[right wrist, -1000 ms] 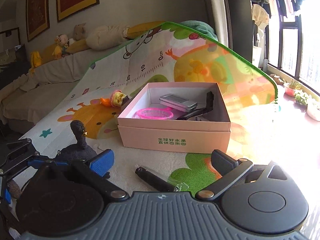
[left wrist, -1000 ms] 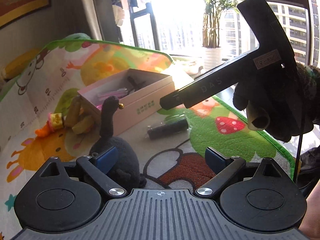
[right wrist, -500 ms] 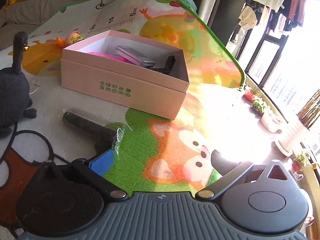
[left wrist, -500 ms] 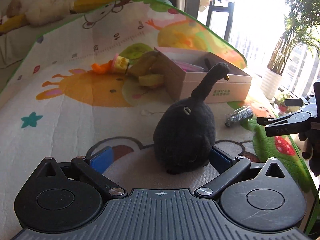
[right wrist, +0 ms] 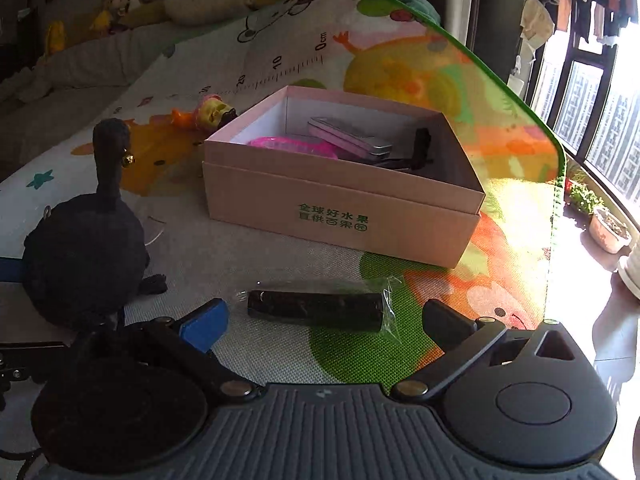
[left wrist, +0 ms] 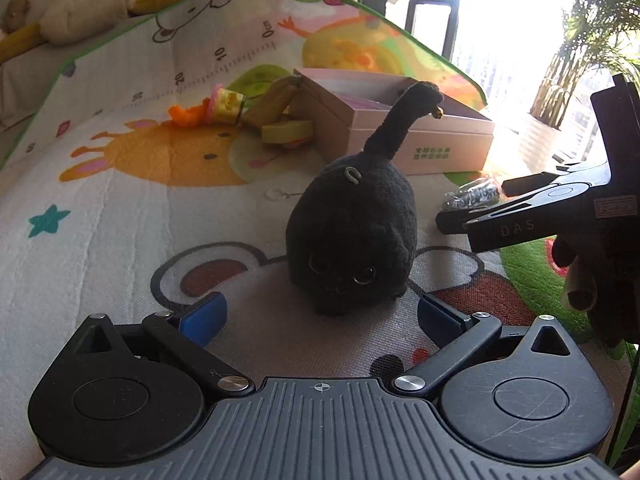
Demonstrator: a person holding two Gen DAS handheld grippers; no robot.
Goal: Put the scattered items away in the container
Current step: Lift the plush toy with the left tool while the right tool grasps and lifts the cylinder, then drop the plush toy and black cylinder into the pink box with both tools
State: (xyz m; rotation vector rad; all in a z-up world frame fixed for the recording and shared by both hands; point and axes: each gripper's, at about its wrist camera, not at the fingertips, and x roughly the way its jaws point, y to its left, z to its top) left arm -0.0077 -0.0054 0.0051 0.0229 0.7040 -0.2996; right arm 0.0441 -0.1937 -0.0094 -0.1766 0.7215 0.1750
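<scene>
Both grippers spread and empty over the mat [left wrist: 100, 208]: left gripper [left wrist: 320, 312] should straddle the plush [left wrist: 352, 232] low, right gripper [right wrist: 324, 320] the tube [right wrist: 316, 310] crosswise, before closing, then carry to the box [right wrist: 340, 212].

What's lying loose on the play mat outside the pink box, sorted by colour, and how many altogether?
Black: 2, the plush cat and the wrapped dark cylinder
Yellow and orange: 1, the small figure toy
Tan and yellow-green: 1, the toy against the pink box, shape unclear
Total: 4
</scene>
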